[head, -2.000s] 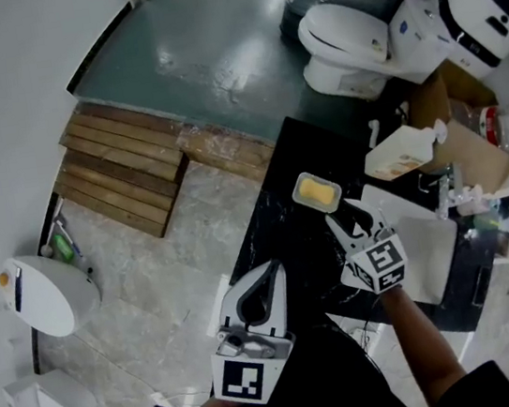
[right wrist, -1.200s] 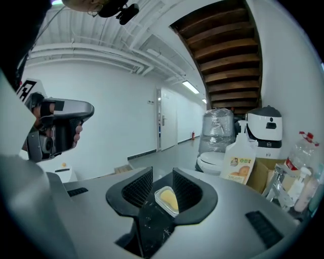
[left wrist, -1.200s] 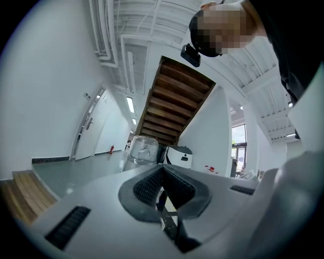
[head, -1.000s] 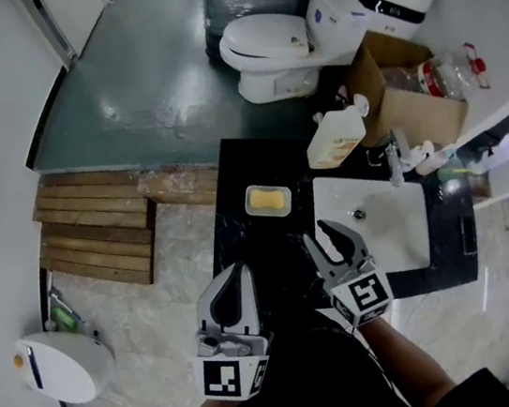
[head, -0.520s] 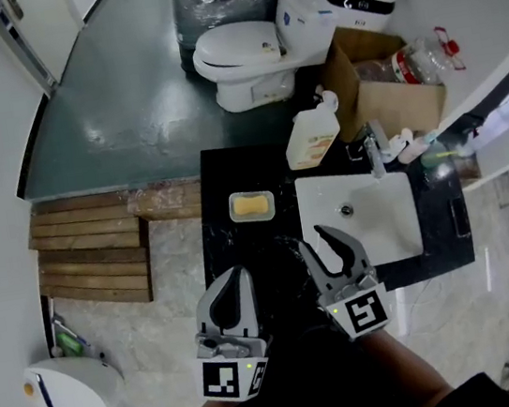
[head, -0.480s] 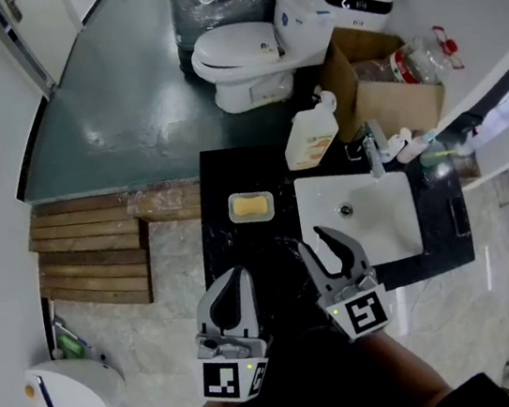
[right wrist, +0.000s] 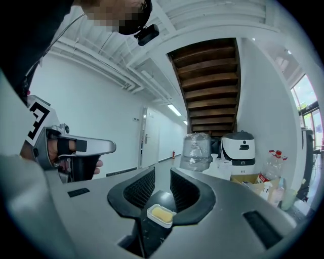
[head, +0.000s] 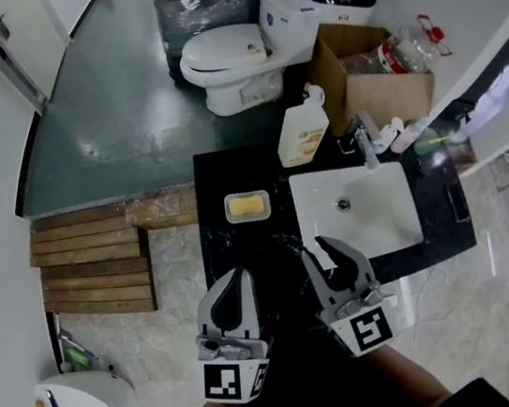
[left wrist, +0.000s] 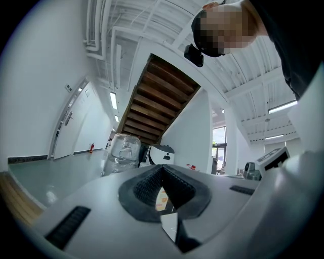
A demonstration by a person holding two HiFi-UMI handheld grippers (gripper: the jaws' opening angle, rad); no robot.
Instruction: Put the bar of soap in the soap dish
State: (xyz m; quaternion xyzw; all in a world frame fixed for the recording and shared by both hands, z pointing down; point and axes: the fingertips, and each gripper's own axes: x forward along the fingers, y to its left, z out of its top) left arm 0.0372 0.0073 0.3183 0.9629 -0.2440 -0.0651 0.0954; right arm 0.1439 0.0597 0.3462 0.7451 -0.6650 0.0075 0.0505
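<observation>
The bar of soap (head: 248, 206) lies flat inside the soap dish (head: 229, 209), a yellow block within the white rim. The dish stands on the black table (head: 228, 249), just beside the sink (head: 370, 218), on the sink's left as the head view shows it. Judged from how things lie, the placing is done. What is left is to leave the dish alone and bring both tools to rest.

The right tool (head: 318, 246) hangs at the near left corner of the sink, pointing level toward the dish. Its jaws stand partly apart and are closing, with nothing between them. The right gripper view shows the dish framed in the gap, well beyond the tips. The left tool (head: 236, 274) is further to the left of the sink, at the table's near edge. Its jaws are together and it holds nothing.

To finish well:
- Keep both tools on the near side of the sink, well apart from the dish. A brush from either tip would likely slide the dish on the smooth table.
- Let the right jaws meet in free air where they are, not nearer the dish.
- Check from the right gripper view that the soap sits wholly within the rim, with no corner riding up on the edge. It appears so here.
- Stay away from the bottle (head: 301, 134) at the sink's far left corner, which could tip if knocked.
</observation>
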